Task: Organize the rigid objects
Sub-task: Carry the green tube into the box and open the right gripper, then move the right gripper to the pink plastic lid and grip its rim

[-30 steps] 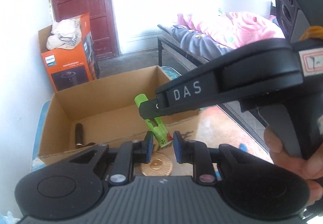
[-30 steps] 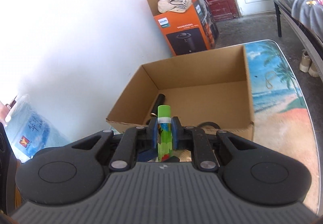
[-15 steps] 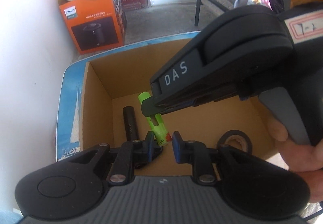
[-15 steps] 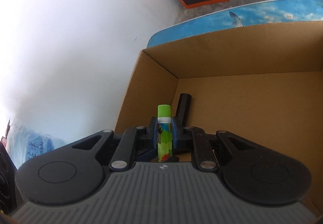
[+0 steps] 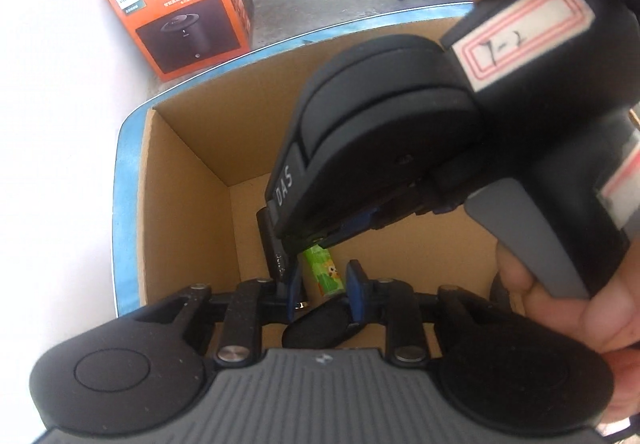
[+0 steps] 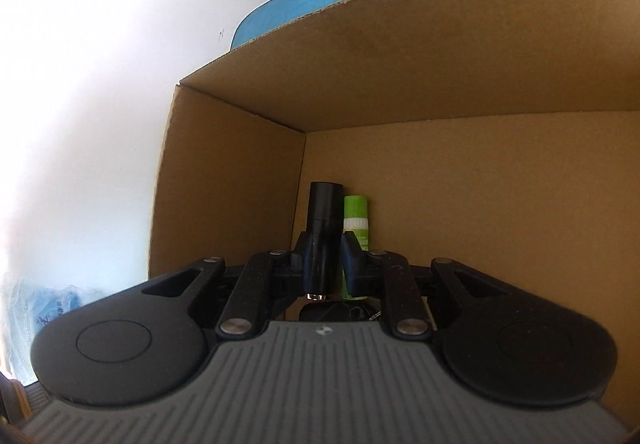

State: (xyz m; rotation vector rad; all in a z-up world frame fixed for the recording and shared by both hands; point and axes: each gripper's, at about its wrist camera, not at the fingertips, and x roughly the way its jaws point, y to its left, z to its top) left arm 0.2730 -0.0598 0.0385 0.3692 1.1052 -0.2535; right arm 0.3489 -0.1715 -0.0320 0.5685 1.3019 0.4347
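Left gripper [image 5: 322, 286] fingers have just parted — nothing gripped; right gripper [image 6: 326, 258] fingers slightly apart, green tube [image 6: 355, 222] released.

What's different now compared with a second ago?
Both grippers came down into the cardboard box. The right gripper seems to have let go of the green tube, which now lies beside the black cylinder. The left gripper has just been opening its jaws, with nothing gripped between them. The box and cylinder stayed put.
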